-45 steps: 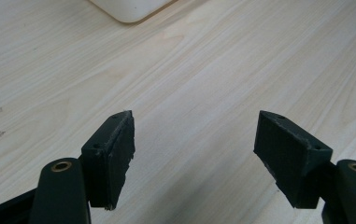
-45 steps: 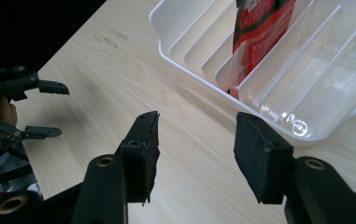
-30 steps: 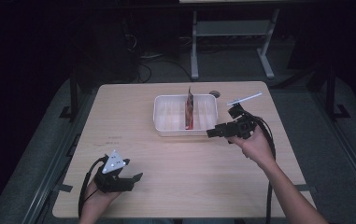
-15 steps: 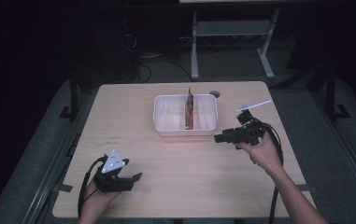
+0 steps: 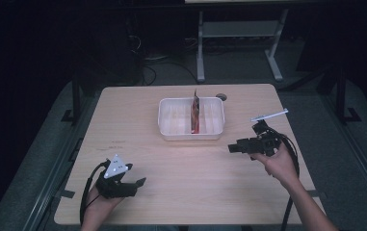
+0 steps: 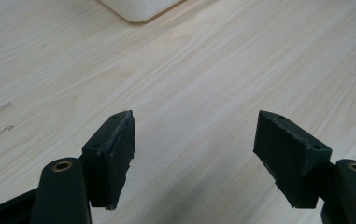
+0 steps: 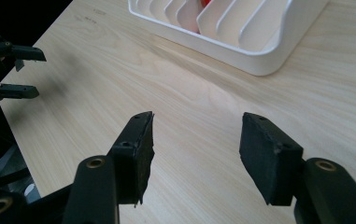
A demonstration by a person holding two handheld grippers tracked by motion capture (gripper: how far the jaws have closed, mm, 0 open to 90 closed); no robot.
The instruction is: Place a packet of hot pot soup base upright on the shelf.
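1. Table [image 5: 181, 159]: light wood top with rounded corners, set on a dark floor. A small dark round spot [image 5: 221, 96] sits on the top at the tray's 1 o'clock, just beyond its far right corner.

2. White tray [image 5: 167, 118]: rectangular, ribbed inside into narrow slots, standing at the table's 12 o'clock, a little right of centre. The right gripper view shows its near corner and ribs [image 7: 259, 42]; the left gripper view shows one rounded corner at the top edge [image 6: 138, 9].

3. Red-brown flat item [image 5: 196, 113]: stands upright on edge in a slot right of the tray's middle, its top rising above the rim. A red sliver of it shows between ribs in the right gripper view [image 7: 205, 3]. What it is cannot be told.

4. Left gripper [image 5: 140, 182]: at the table's 7 o'clock, held low over the wood, grey three-cornered plate on top, cable looping behind. Jaws stand wide apart with only bare wood between them [image 6: 194, 154]. It also appears far off in the right gripper view [image 7: 31, 72].

5. Right gripper [image 5: 231, 147]: at the table's 4 o'clock, at the tray's 5 o'clock and apart from it, pointing toward the table's middle. Jaws spread wide, holding nothing [image 7: 196, 154].

6. Right hand [image 5: 280, 163]: grips the right gripper from behind, forearm entering at 5 o'clock.
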